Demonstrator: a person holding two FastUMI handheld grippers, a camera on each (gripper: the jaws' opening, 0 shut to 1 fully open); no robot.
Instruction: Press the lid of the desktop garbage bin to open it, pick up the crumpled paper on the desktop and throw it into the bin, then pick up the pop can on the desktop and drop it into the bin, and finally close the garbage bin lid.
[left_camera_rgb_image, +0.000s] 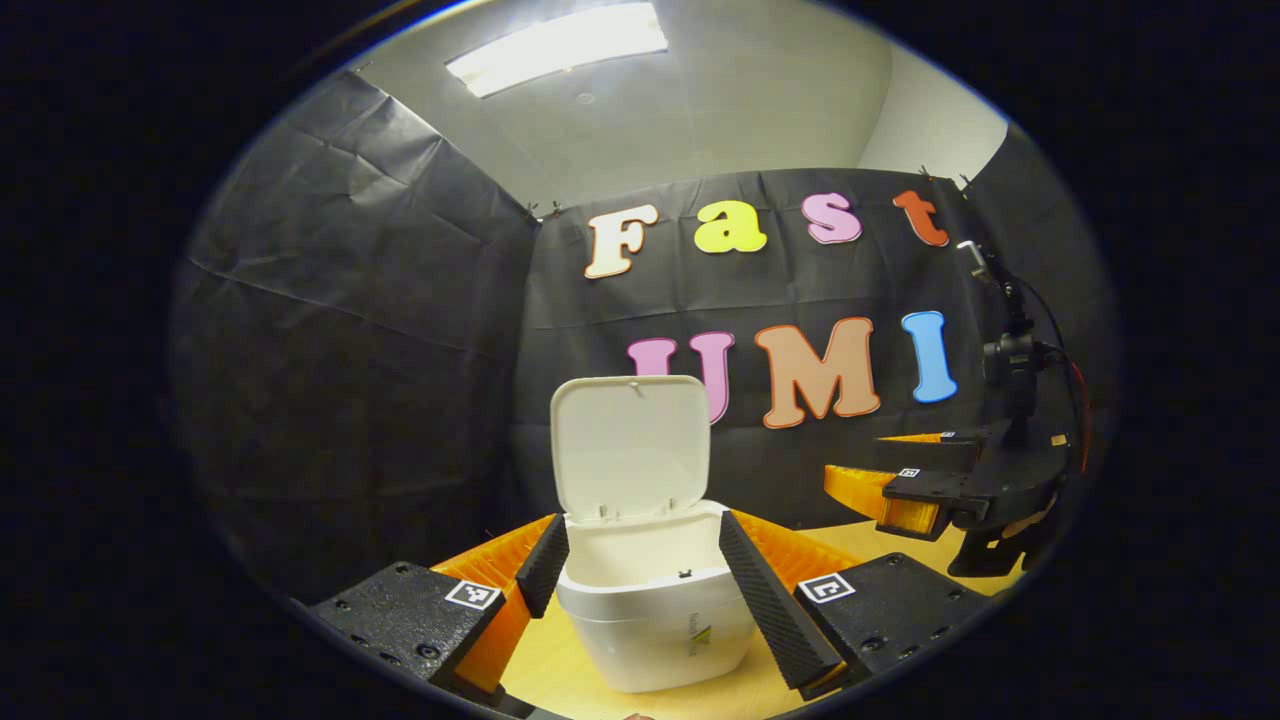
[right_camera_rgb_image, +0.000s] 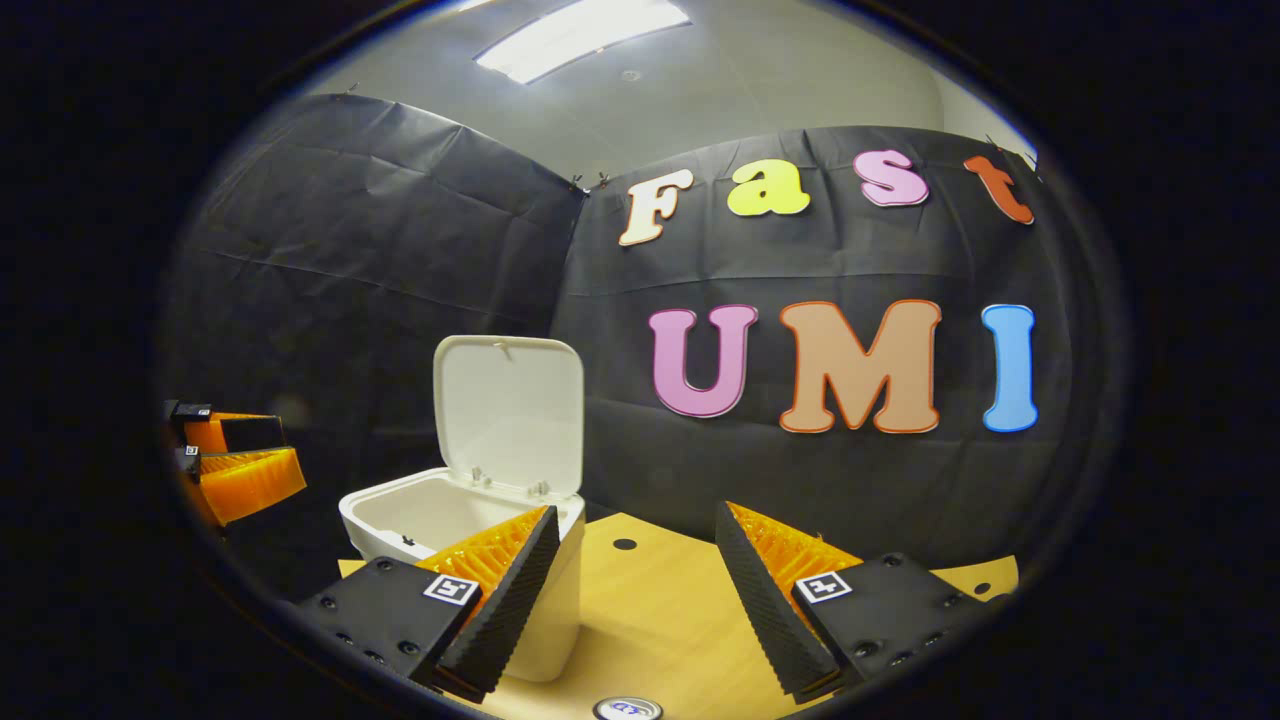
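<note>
Both grippers' jaws are spread; white bin (left_camera_rgb_image: 655, 620) stands with lid (left_camera_rgb_image: 628, 445) upright.

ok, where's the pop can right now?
In the right gripper view, the pop can sits on the desktop at the bottom edge, below the right gripper, beside the open bin.

From my remote station, both the left gripper view and the right gripper view came through sharp, without motion blur. A ceiling light panel (left_camera_rgb_image: 557, 45) overhead was the 1 source, blown out to white glare. The booth's cloth wall (right_camera_rgb_image: 380, 230) stayed dim, its creases catching faint sheen. The wooden desktop (right_camera_rgb_image: 660, 610) glowed warm. Fisheye distortion bent every straight line near the edges, where brightness fell off.
</note>
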